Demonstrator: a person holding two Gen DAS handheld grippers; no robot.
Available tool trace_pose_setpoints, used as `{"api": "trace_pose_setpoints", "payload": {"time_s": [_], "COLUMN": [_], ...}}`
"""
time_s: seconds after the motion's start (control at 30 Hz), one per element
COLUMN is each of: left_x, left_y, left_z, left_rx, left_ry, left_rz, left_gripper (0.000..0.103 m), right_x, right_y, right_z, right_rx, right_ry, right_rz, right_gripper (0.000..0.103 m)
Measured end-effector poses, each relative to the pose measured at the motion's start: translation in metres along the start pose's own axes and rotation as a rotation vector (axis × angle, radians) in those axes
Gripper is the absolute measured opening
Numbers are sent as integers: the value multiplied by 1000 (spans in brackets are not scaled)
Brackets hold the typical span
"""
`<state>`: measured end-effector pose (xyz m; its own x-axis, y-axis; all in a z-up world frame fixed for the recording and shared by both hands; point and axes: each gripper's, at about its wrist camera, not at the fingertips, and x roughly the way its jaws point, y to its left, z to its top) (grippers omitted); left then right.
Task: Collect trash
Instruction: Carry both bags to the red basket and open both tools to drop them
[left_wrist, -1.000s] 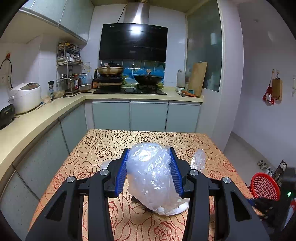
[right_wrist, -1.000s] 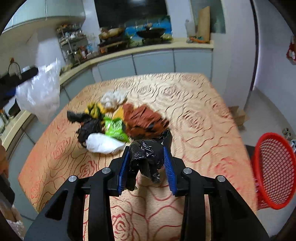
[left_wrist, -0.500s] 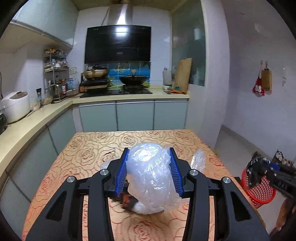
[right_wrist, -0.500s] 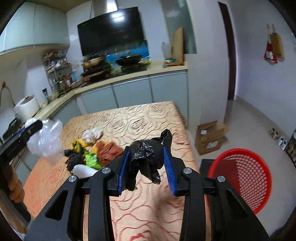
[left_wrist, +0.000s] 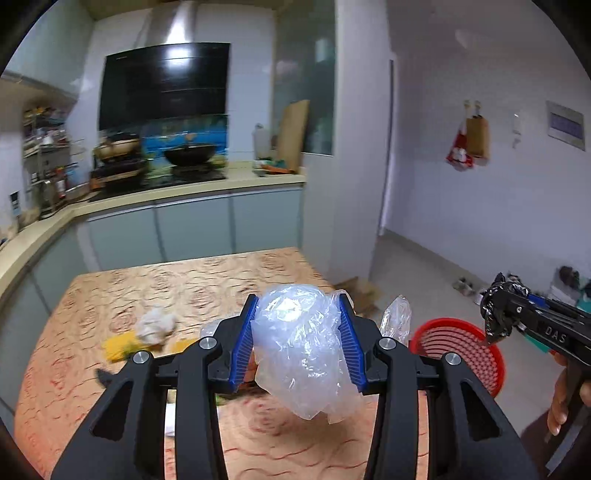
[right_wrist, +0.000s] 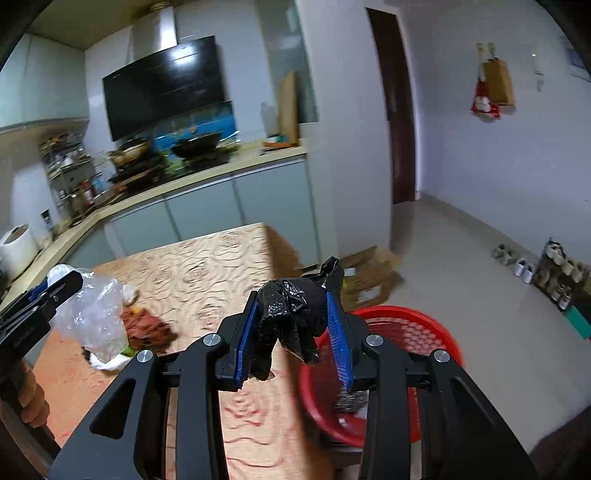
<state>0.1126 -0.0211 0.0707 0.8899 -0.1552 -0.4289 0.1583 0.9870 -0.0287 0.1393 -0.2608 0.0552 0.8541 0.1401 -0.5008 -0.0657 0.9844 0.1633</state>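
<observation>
Both grippers have swung away from the trash pile (right_wrist: 147, 328) toward the red basket (right_wrist: 424, 325) on the floor beside the table (right_wrist: 207, 266). The right gripper (right_wrist: 291, 332) pinches a black bag (right_wrist: 291, 314) right above the basket; the left gripper (left_wrist: 299, 347) clamps a clear bag (left_wrist: 303, 347), trailing over the table. Drops look imminent, right first.

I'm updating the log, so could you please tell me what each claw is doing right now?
Left claw: shut on the clear bag.
Right claw: shut on the black bag, above the red basket.
</observation>
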Motion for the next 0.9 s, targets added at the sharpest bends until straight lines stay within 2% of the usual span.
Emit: {"api": "trace_pose_setpoints", "payload": {"time_s": [0.3, 0.53, 0.77, 0.9], "left_x": [35, 71, 126, 152], "left_y": [-69, -120, -155, -168], "left_z": [2, -4, -22, -34], "left_rx": [49, 68, 63, 74], "left_ry": [49, 129, 251, 308], "left_rz": [-139, -258, -326, -323], "left_gripper": [41, 41, 41, 42], "right_x": [-6, 5, 37, 56], "right_y": [-52, -82, -101, -109], "right_z": [-4, -15, -26, -32], "right_rx": [35, 73, 88, 102], "right_ry": [-1, 50, 134, 172], "right_rz": [-94, -132, -151, -150], "right_gripper": [35, 35, 35, 35]}}
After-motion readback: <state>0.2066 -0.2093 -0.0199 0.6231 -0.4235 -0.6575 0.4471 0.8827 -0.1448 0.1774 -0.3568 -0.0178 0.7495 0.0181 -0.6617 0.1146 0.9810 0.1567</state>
